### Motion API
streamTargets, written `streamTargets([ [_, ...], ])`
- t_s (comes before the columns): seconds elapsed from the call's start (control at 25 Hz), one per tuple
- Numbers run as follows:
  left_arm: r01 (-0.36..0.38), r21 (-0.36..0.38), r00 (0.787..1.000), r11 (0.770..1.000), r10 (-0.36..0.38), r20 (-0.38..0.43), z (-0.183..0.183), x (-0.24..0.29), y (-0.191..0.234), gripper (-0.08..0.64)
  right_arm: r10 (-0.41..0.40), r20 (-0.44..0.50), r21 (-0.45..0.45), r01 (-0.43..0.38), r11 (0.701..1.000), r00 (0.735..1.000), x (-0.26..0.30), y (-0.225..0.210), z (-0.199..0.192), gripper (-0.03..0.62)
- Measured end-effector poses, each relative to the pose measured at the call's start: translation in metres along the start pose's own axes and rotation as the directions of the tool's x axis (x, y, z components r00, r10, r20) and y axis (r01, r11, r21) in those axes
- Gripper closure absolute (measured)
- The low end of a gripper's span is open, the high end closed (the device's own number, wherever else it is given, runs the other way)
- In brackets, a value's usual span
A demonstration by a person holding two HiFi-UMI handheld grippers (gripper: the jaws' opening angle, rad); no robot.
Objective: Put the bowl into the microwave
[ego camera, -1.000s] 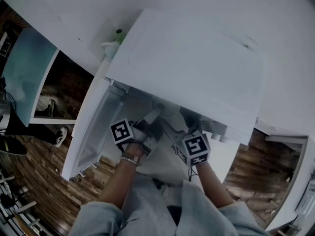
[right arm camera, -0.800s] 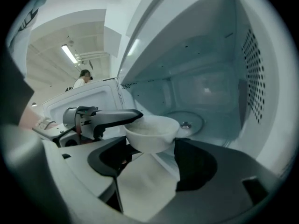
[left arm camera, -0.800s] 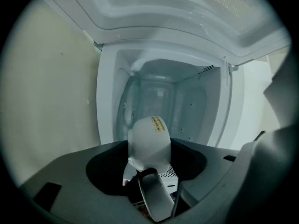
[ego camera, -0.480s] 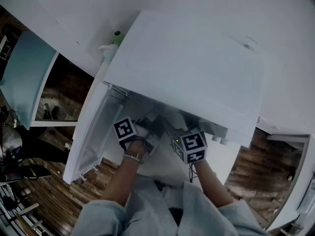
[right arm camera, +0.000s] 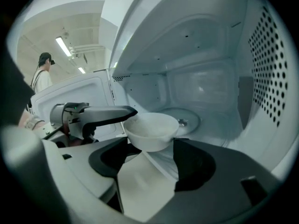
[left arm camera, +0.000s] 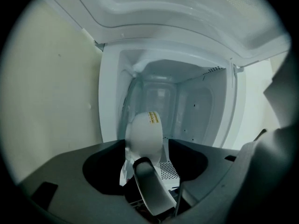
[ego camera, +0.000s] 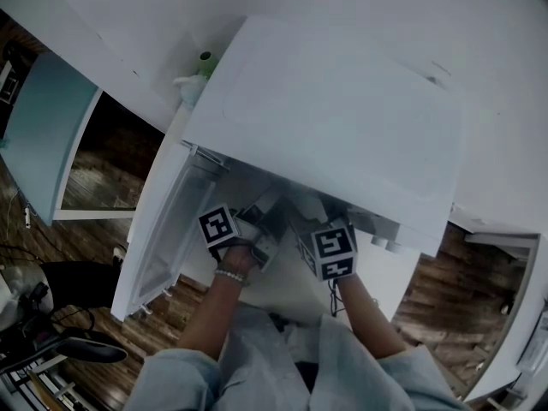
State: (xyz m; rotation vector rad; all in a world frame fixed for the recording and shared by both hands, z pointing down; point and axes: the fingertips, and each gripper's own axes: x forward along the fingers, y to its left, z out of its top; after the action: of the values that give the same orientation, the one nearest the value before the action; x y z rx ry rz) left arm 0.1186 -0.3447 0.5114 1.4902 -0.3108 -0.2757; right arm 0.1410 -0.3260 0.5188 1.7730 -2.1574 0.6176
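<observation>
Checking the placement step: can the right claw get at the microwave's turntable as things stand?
Probably yes. The door stands open, and the right claw, closed on the bowl, points straight at the bare turntable; nothing else shows between them.

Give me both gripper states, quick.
Left gripper: open, its claw has just been opening, with the rim of the bowl inside it.
Right gripper: claw closed on the bowl.

The bowl (right arm camera: 152,132) is at the front opening of the microwave (ego camera: 325,118), before the turntable (right arm camera: 184,120) on the chamber floor. The door (ego camera: 163,229) stands swung out at the opening's left, and a person (right arm camera: 42,76) stands well beyond it.
</observation>
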Motion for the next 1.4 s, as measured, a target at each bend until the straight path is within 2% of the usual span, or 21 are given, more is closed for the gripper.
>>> streamTargets([
  [0.32,-0.021,0.058,1.000,0.998,0.021,-0.005,-0.005,-0.024,0.001,0.278,-0.029,0.028,-0.019,0.030,0.999,0.999,0.006,-0.007,0.007,0.279],
  [0.48,-0.020,0.074,1.000,0.997,0.020,0.000,-0.006,-0.036,-0.003,0.279,-0.061,0.012,-0.041,0.061,0.997,0.998,0.010,-0.013,0.004,0.282],
  [0.64,-0.021,0.096,1.000,0.995,0.021,-0.001,-0.010,-0.049,-0.006,0.279,-0.082,0.028,-0.028,0.082,0.996,0.996,0.012,-0.017,0.005,0.284],
  [1.12,-0.029,0.105,0.999,0.994,0.025,0.034,-0.016,-0.080,-0.010,0.279,-0.169,0.009,-0.009,0.169,0.985,0.986,0.020,-0.032,0.012,0.295],
  [1.4,-0.017,0.114,0.999,0.993,0.012,0.042,-0.016,-0.091,-0.018,0.279,-0.138,-0.008,0.028,0.139,0.990,0.990,0.018,-0.031,0.009,0.296],
])
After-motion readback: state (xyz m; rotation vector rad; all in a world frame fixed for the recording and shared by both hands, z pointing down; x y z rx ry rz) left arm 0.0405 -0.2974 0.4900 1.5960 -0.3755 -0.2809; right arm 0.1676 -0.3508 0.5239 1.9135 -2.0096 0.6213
